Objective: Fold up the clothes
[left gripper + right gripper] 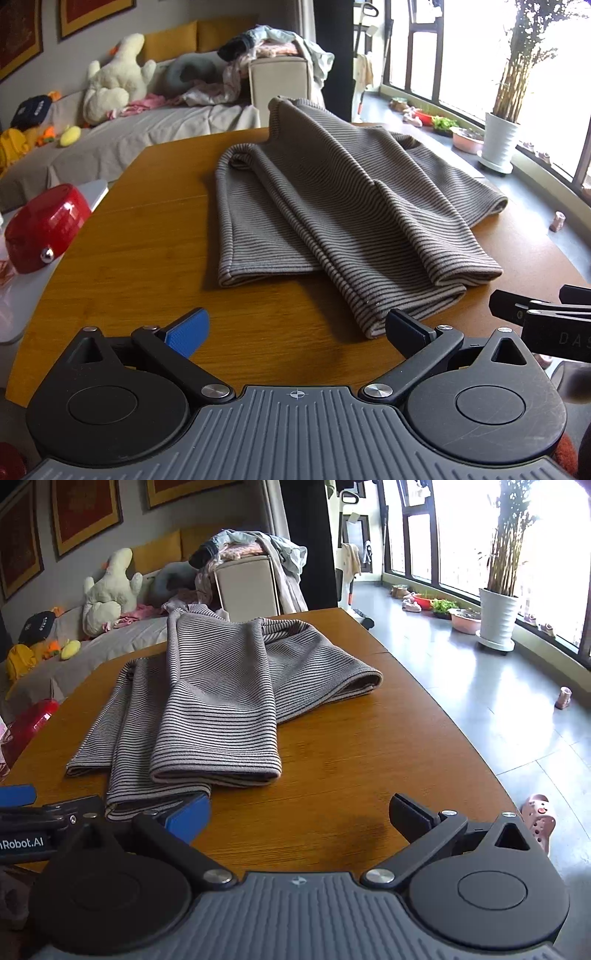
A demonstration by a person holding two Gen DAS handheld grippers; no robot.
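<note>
A grey-brown striped garment (332, 206) lies partly folded on the wooden table (129, 240), its layers overlapping and its hem ends toward me. It also shows in the right wrist view (218, 701). My left gripper (295, 332) is open and empty, just in front of the nearest hem corner. My right gripper (299, 812) is open and empty, its left finger next to the same hem corner. The right gripper's edge shows at the right of the left wrist view (546, 321).
A red container (44, 225) sits on a white stand left of the table. A sofa (129, 129) with plush toys and a clothes pile (266, 48) stands behind. A potted plant (498, 144) stands by the window on the right. A pink shoe (537, 819) lies on the floor.
</note>
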